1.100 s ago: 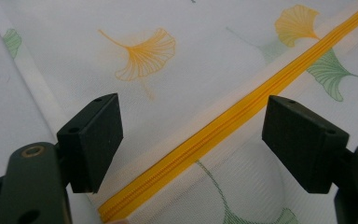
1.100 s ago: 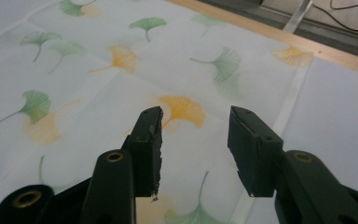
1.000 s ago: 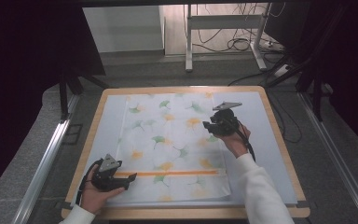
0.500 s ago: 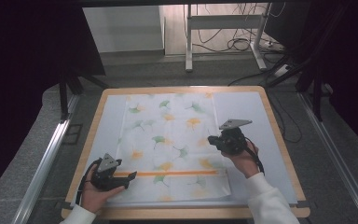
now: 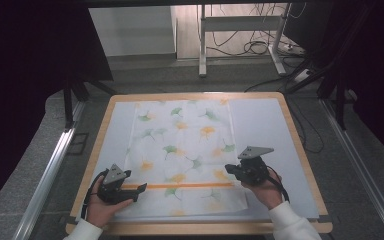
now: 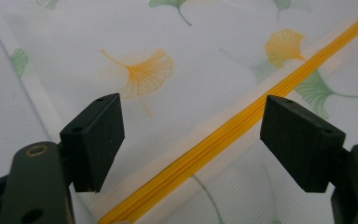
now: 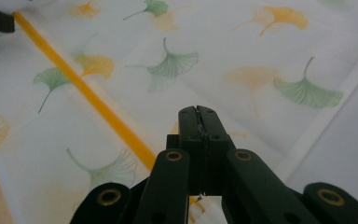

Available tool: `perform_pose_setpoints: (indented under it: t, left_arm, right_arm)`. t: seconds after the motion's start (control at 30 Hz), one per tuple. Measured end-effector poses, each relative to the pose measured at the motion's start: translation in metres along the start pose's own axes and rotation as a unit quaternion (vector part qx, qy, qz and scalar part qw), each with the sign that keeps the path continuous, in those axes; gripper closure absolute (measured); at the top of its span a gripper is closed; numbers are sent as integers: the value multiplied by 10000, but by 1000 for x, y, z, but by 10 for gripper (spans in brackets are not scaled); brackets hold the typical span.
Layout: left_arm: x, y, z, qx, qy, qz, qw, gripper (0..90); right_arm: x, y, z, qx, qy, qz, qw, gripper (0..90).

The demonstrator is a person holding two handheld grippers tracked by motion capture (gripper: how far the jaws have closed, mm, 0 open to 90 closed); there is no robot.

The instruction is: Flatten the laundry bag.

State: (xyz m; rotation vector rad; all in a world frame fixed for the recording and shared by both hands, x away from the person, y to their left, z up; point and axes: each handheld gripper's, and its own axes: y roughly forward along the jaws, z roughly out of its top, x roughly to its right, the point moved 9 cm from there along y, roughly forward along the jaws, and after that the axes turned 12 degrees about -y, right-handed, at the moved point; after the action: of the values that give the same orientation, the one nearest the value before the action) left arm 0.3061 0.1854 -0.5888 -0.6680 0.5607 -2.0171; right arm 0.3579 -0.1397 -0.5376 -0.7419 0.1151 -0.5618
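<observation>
A thin white cloth (image 5: 185, 150) printed with green and orange ginkgo leaves lies flat on the pale mat (image 5: 265, 130) that covers the wooden tabletop (image 5: 300, 150). An orange stripe (image 5: 180, 185) runs across the cloth near its front edge.

The left claw (image 5: 139, 188) rests low at the cloth's front-left corner, held in the person's left hand (image 5: 102, 202). Its jaws are spread wide apart; in the left gripper view they stand on either side of the orange stripe (image 6: 223, 144) with nothing between them.

The right claw (image 5: 228, 170) sits at the cloth's right edge, just above the stripe's end, in the right hand (image 5: 265, 187). Its jaws are pressed tight together; in the right gripper view they meet over the cloth (image 7: 242, 60), and I cannot tell whether any fabric is pinched.
</observation>
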Motion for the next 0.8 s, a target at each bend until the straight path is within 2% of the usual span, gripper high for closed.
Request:
perform_pose_setpoints:
  t: [0.03, 0.13, 0.2, 0.27, 0.53, 0.8]
  left_arm:
    - [0, 0, 1, 14, -11, 0, 10000, 216]
    - [0, 1, 5, 82, 119, 214, 9997, 204]
    - [3, 2, 7, 88, 177, 226, 9995, 203]
    - [5, 3, 8, 78, 234, 233, 9994, 203]
    - [11, 2, 14, 118, 203, 60, 9997, 205]
    - [15, 6, 19, 96, 392, 20, 9992, 207]
  right_arm:
    - [-4, -1, -3, -19, 0, 14, 10000, 885]
    - [-16, -5, -9, -27, 9, 130, 9999, 886]
    - [-28, -8, -16, -18, 41, 300, 9995, 885]
    - [-33, -10, -19, -4, 81, 367, 9993, 885]
    - [-47, -10, -32, -107, 90, 431, 9990, 884]
    - [-50, -13, -40, -152, 148, 345, 9992, 881]
